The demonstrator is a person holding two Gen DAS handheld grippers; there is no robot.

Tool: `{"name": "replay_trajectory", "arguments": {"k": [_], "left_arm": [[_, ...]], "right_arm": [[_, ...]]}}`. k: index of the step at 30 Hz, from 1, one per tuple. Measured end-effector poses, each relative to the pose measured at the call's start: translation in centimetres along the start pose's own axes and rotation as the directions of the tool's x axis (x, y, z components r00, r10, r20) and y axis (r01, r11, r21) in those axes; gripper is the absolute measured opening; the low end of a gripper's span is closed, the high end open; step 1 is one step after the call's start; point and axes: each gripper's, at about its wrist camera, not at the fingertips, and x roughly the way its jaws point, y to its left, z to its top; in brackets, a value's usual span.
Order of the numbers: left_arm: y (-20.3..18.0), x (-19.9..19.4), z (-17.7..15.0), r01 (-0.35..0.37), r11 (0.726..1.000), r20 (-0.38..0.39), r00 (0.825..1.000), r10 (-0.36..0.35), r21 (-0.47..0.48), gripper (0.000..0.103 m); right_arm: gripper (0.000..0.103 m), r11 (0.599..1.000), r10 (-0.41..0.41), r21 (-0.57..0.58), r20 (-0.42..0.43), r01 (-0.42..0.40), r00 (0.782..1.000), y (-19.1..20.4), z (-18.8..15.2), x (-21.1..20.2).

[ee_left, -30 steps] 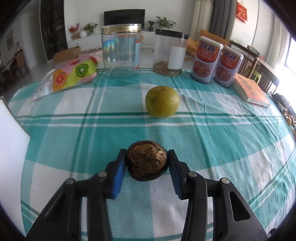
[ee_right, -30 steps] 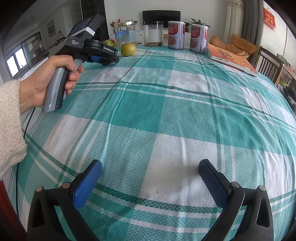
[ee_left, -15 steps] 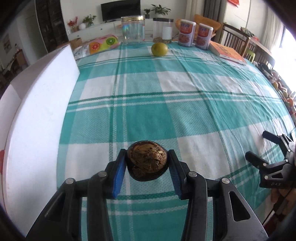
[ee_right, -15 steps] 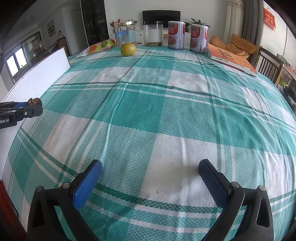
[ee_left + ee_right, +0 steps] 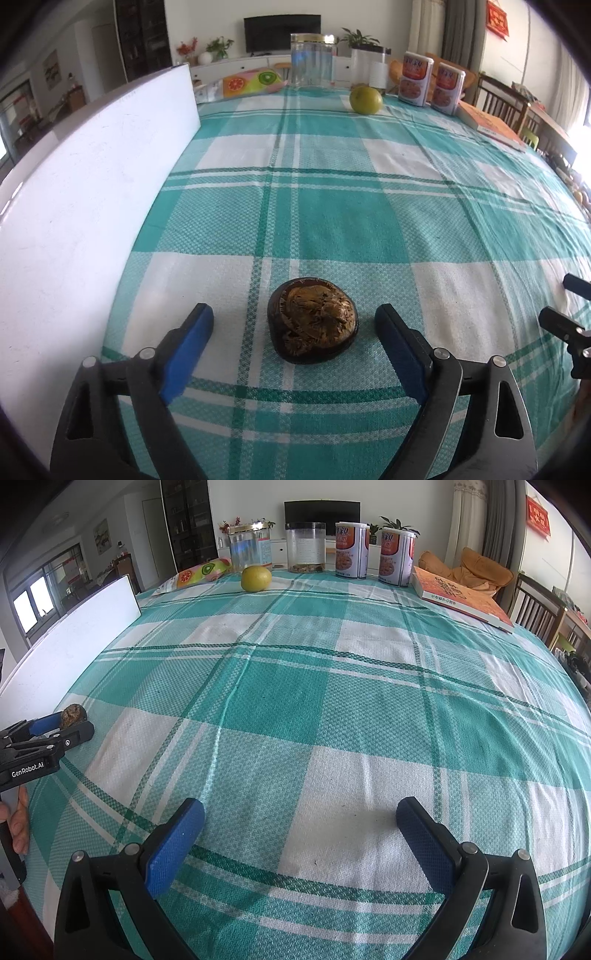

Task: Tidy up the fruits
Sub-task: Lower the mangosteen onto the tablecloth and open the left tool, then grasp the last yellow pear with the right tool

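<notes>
The left gripper (image 5: 293, 334) is opening its jaws around the dark fruit (image 5: 312, 325), pads clear of it. Pulling back carelessly could nudge it rolling. The right gripper (image 5: 300, 829) hangs wide, empty.

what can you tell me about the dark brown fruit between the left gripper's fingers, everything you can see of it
The dark brown fruit is small and roundish, with a smooth near-black rind and a rough, fibrous golden-brown top. It looks dried or shrivelled. It rests on the checked tablecloth near the table's front edge, beside the white board. The left gripper is opening: its blue pads stand clear on either side, touching nothing.
</notes>
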Motion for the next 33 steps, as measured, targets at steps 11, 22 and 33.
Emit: {"name": "replay_trajectory", "arguments": {"k": [11, 22, 33], "left_arm": [[-0.3, 0.4, 0.0, 0.006, 1.0, -0.018, 1.0, -0.006, 0.019, 0.102], [-0.3, 0.4, 0.0, 0.006, 1.0, -0.018, 1.0, -0.006, 0.019, 0.102], [-0.3, 0.4, 0.0, 0.01, 1.0, -0.019, 1.0, -0.009, 0.017, 0.102]], "right_arm": [[0.103, 1.0, 0.0, 0.001, 0.0, 0.0, 1.0, 0.0, 0.0, 0.0], [0.103, 1.0, -0.008, -0.005, -0.003, 0.008, 1.0, 0.1, 0.0, 0.1], [0.103, 0.998, 0.064, -0.018, -0.051, -0.065, 0.997, -0.2, 4.6, 0.8]]}}
